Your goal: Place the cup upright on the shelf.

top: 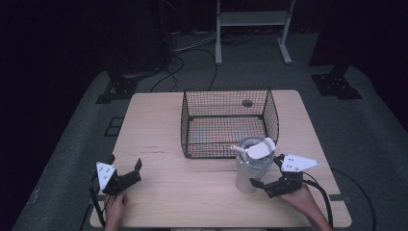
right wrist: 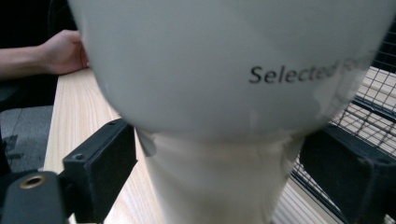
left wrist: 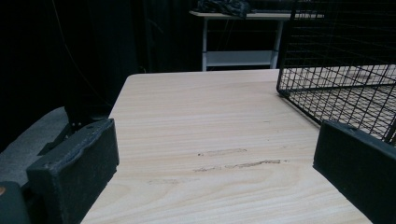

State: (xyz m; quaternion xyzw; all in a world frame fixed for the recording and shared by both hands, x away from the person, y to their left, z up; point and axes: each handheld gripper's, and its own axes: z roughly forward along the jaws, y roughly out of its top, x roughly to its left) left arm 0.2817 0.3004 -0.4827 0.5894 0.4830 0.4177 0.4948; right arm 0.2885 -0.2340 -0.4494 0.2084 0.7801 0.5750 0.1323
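Resting near the desk's (top: pixel 192 192) near-left corner, the left tongs (top: pixel 126 173) are sitting idle in the person's left hand (top: pixel 114 208). Their jaws are standing wide apart with nothing between them; the left gripper view is looking across bare wood grain toward a corner of the wire basket (left wrist: pixel 336 88). Likely this hand is parked out of the way, since the work is going on at the other side.

Moving to the middle, the black wire basket (top: pixel 226 122) is standing open-topped, empty as far as the mesh lets me judge.

Just in front of its right front corner, the white tumbler (top: pixel 250 168) is standing upright on the desk, a straw and a flap-like lid piece poking from its top. It seems staged close to the basket for a short lift in.

At the right, the right tongs (top: pixel 267 175) are bracketing the tumbler's narrow lower body. In the right gripper view the tumbler (right wrist: pixel 224 93) is looming between the spread jaws, with gaps on both sides, so they are open and not yet gripping. Going low probably suits the slimmer waist.
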